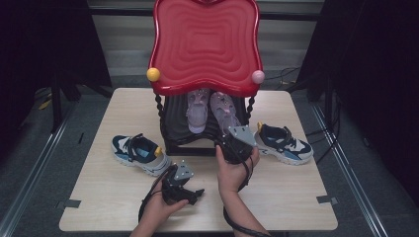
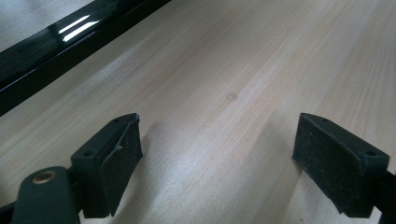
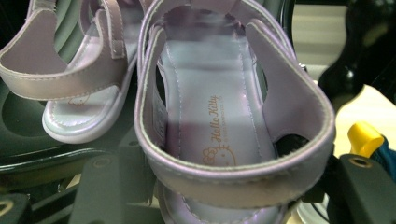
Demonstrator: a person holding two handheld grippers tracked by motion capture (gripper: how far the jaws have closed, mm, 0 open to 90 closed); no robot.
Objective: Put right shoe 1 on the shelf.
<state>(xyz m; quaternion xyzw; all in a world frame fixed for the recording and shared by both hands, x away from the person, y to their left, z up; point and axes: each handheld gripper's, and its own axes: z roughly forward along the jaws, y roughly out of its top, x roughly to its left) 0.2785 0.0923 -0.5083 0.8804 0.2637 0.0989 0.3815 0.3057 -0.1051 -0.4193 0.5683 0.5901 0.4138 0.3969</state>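
Right gripper view shows the right tongs [image 3: 219,205] about half open around the heel of a purple sandal [image 3: 219,116], which lies on the lower black shelf [image 1: 173,121] of the red stand [image 1: 205,44] beside its pair [image 3: 74,84]. Whether the pads already press on the heel strap, I cannot tell. I think it is best to close firmly on the heel, then move slowly. The left tongs [image 2: 215,158] rest wide open and empty over the desk [image 2: 261,56].

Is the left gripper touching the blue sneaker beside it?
Apart. In the high view, bare table separates the left gripper from the blue sneaker.
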